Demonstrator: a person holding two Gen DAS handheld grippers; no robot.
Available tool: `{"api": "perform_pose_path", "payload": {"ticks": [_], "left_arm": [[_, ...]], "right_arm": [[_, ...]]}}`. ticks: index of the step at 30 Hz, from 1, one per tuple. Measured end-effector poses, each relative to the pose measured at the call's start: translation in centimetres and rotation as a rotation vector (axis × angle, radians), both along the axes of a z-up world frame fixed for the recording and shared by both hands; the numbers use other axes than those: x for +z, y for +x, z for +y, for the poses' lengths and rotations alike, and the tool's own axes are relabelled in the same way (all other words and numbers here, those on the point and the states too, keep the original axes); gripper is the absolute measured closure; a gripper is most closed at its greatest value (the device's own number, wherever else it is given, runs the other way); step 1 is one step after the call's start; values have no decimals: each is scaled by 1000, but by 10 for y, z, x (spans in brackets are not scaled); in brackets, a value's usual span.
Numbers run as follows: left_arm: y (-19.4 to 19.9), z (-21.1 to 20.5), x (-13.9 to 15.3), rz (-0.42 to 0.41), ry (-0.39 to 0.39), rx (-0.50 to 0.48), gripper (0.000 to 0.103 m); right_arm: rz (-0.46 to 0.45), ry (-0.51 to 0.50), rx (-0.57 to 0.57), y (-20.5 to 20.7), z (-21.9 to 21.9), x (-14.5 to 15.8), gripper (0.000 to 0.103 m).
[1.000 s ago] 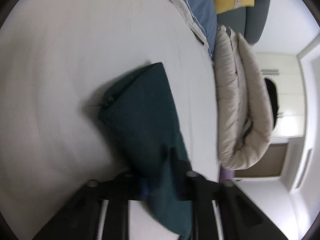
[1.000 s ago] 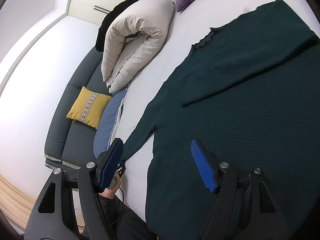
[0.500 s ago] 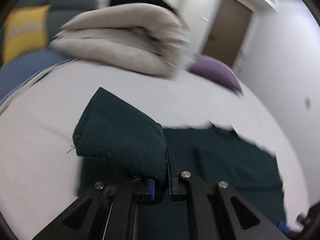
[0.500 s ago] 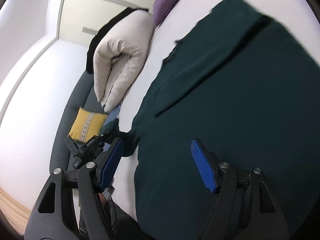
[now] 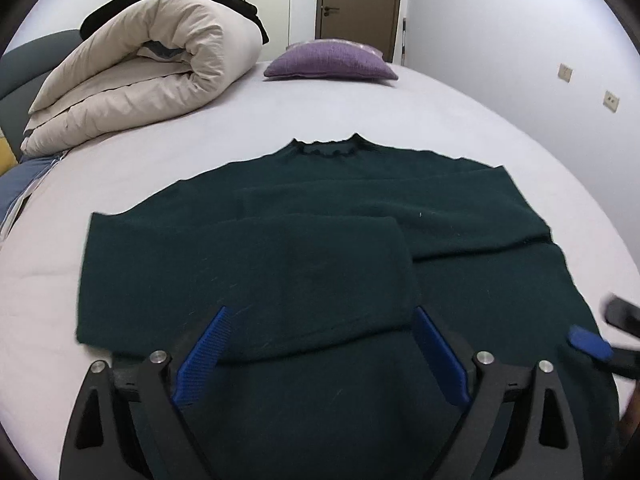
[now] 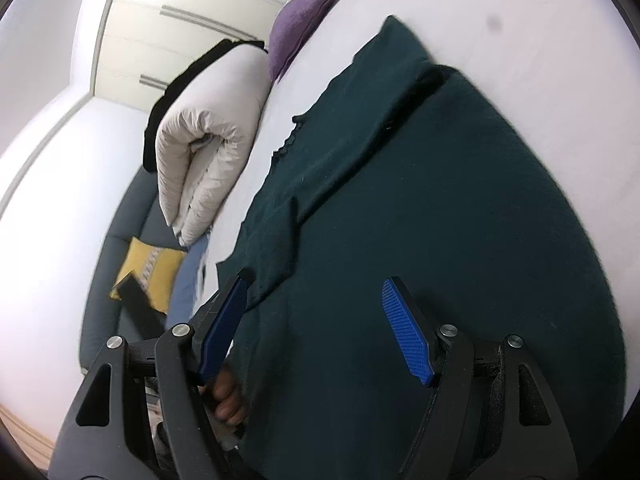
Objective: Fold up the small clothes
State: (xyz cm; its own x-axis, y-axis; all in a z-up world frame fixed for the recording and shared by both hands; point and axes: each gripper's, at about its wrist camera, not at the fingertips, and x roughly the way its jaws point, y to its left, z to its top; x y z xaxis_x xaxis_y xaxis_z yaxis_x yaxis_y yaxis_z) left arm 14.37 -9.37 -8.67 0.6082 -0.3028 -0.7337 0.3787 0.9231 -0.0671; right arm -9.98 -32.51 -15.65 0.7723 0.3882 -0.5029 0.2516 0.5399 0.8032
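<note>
Left wrist view: bedroom, white bed sheet [image 5: 460, 120] filling the frame, rolled beige duvet [image 5: 136, 68] at the far left, purple cushion [image 5: 332, 60] at the head end, brown door [image 5: 360, 0] and wardrobe behind. Dark green sweater [image 5: 320, 248] lies flat mid-bed, neckline away from the camera. Both sleeves are already laid across the chest; the near sleeve's [image 5: 280, 276] cuff end sits just ahead of the tool. Left gripper [image 5: 320, 354] hovers low over the sweater, jaws opening wide, blue pads clear of the cloth and pinching nothing. A blue-padded tip of the right gripper [image 5: 590, 342] pokes in at the right edge, blurred.

Right wrist view: same bed seen tilted, grey sofa [image 6: 120, 248] with a yellow pillow [image 6: 150, 272] beside it. Right gripper [image 6: 316, 330] is spread over the sweater's lower body, nothing between the pads. A hand [image 6: 226, 396] shows under the left finger.

Step, as I read it: sleeve fold-in just released, body fold not yet started. Next move likely needs both tools to pinch the hem corners and carry them up toward the neckline.

Hard to see: the hem and bottom corners are hidden under the tool frames in both views; the sweater's far right edge is distorted by the lens; the black item on the duvet is unidentifiable.
</note>
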Motion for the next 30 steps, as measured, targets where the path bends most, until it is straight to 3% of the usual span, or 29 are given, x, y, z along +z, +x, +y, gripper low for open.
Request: {"api": "perform_pose_path", "payload": {"ticks": [3,7,10,14,16,18,21,25,30], "left_arm": [[-14,34,8,-17,-64,4,7],[3,76,17,-21,-155,66,7],[20,111,20,-31,-205,129,7],[41,160,18,-38,-284,212,7],[47,185,14,-40,-326,260,8],[54,203,9,-27,-371,302,9],[62,220,0,16,-434,356,12],[66,222,-4,54,-498,357,15],[66,213,-4,41,-460,343,15]], "right_arm": [[10,-50,46,27,18,7,33],[36,-120,129,75,49,15,33],[87,-163,197,120,75,12,33],[190,-255,201,171,95,-5,33],[214,-301,211,190,104,-11,40],[227,-370,240,202,115,-10,73],[247,-474,270,209,127,-3,95],[151,-558,291,202,138,34,97],[28,-633,265,212,125,88,97]]}}
